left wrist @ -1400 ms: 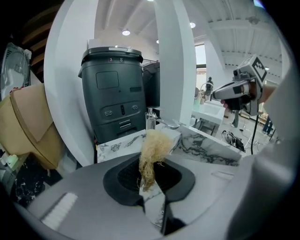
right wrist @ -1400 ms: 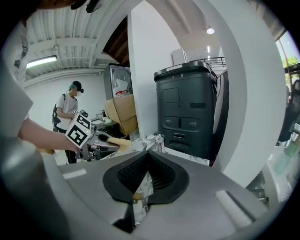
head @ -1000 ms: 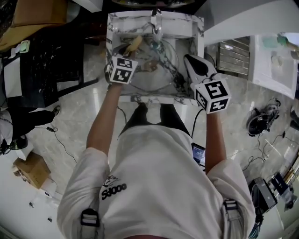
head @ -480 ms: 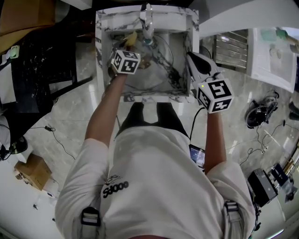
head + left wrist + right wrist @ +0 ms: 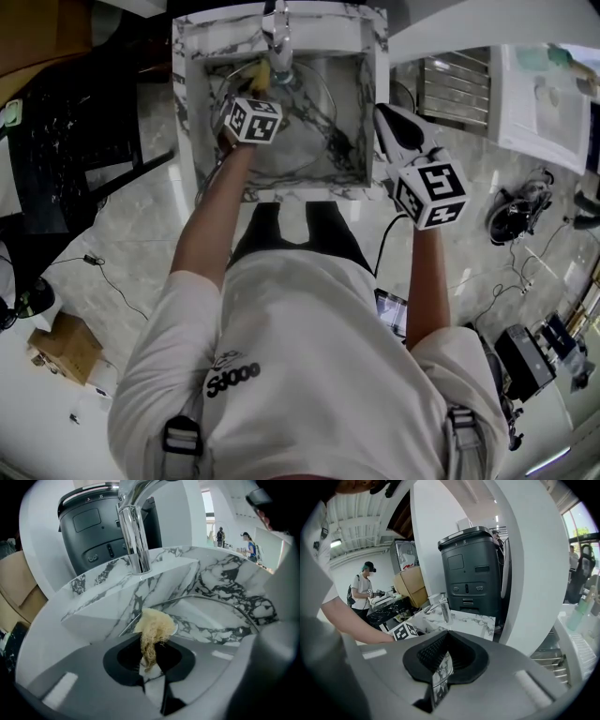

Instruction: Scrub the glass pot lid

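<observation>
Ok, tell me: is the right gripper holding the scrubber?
No, the jaws of the left gripper pinch the scrubber.

Bright, even indoor light filled all three views, and shadows stayed soft. The polished floor (image 5: 141, 216) threw back pale glare, and the chrome faucet (image 5: 133, 536) carried bright streaks. Both gripper views bowed strongly towards dark, vignetted edges, with soft near foregrounds. The far-right window (image 5: 581, 531) was blown out.

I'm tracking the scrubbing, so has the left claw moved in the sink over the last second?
Yes. The left claw, shut on the scrubber, has shifted away from the left wall of the sink, toward the faucet.
</observation>
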Demonstrator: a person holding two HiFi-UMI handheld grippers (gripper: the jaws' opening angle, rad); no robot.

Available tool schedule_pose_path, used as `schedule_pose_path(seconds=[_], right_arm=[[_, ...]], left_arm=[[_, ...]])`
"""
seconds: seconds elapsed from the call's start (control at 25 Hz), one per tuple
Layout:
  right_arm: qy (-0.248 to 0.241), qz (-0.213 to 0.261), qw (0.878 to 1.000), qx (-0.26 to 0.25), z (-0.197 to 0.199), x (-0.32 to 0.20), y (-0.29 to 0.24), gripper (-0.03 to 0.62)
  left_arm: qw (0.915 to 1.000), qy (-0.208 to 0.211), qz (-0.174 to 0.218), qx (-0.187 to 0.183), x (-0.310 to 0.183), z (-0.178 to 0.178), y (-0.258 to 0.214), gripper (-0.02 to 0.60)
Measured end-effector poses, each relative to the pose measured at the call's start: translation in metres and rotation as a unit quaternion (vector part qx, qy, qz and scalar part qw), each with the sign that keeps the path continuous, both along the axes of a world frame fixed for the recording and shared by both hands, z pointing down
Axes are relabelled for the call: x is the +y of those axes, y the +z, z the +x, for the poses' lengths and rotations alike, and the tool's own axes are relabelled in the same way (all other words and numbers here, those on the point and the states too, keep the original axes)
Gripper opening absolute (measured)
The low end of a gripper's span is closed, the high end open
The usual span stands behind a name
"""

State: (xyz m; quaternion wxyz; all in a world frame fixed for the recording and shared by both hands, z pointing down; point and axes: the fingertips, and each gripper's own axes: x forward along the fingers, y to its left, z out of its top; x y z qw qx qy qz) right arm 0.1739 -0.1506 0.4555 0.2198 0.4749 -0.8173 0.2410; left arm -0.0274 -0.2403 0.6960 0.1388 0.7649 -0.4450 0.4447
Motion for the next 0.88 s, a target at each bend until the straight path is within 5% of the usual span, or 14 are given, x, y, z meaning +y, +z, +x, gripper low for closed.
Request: schedule_pose_path(seconds=[0.36,0.88], right_arm=[[0.007,-0.011,1.0,-0.004,0.0,0.008,0.008,0.003],[0.014,-0.013,1.0,-0.004,-0.003,0.015,0.007,0.003]], left_arm=[[0.9969,0.003,-0.034,0.07,0.001,0.027,0.008,0.051],[0.9884,0.038,-0.091,0.115,0.019,0.074,0.014,0.052]])
